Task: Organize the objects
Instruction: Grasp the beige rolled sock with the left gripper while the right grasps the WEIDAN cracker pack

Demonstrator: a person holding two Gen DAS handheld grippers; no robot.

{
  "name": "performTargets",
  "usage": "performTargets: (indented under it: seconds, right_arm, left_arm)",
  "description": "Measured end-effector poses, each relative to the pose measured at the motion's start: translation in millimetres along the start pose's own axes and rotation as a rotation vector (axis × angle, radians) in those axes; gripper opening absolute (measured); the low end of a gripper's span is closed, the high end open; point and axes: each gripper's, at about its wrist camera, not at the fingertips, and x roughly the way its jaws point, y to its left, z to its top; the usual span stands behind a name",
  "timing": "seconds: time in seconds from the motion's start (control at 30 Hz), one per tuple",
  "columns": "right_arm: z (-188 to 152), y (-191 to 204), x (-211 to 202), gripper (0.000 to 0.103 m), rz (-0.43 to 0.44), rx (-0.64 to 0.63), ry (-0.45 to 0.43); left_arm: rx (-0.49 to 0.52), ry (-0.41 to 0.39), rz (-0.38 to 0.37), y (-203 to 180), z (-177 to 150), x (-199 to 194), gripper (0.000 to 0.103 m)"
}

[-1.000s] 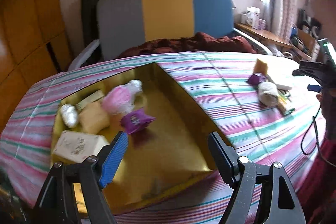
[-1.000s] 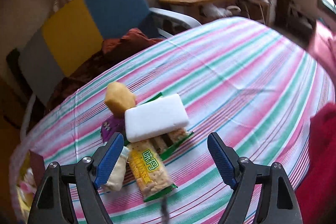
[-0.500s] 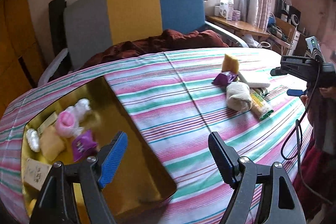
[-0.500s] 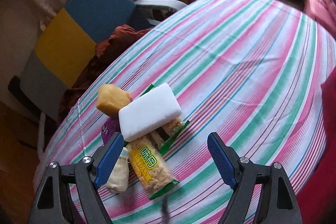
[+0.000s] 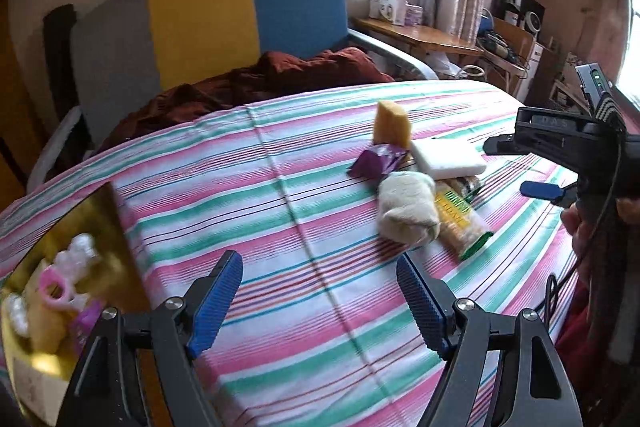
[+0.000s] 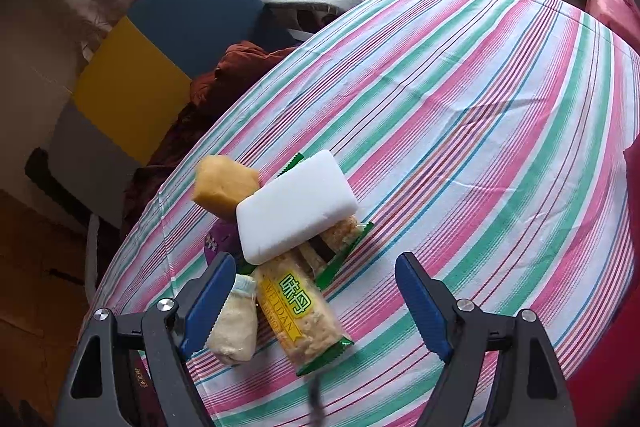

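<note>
Striped tablecloth (image 5: 304, 211), snack pile (image 6: 296, 227) by gold box (image 5: 100, 227), both grippers' fingers wide, empty

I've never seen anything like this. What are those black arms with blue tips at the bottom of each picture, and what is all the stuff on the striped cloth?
There is no robot here: a person holds a hand-held claw in each hand, and each claw carries a camera looking out along its two blue-padded fingers. One picture comes from the left claw, the other from the right claw. Both are open and hold nothing.

On the pink-and-green striped tablecloth lies a small pile: a flat white rectangular block, a yellow-orange sponge-like chunk, a purple foil wrapper, a cream rolled cloth bundle and a green-edged yellow cracker packet.

At the left view's edge a gold box already holds several items. The right claw's black body also shows there.
</note>
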Motion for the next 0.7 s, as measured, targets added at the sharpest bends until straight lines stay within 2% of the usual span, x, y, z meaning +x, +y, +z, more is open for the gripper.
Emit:
performTargets:
  seconds: [0.3,0.4,0.5,0.7]
  right_arm:
    - [-1.6,-0.5,3.8,0.084,0.024,0.001,0.025]
    - [-1.8,1.2,5.7,0.084,0.027,-0.007,0.037]
    - [-3.3,2.2,7.3,0.084,0.027,-0.015,0.046]
    - [-5.9,5.0,11.5,0.084,0.014,-0.033,0.064]
  left_arm:
    - [0.038,0.058,-0.065,-27.9,20.5,45.8,0.082]
    - [0.049,0.061,-0.086,-36.4,25.9,57.4,0.088]
    - [0.064,0.058,-0.104,-43.5,32.3,68.0,0.089]
    - [0.064,0.081,-0.111,-48.0,45.3,100.5,0.09]
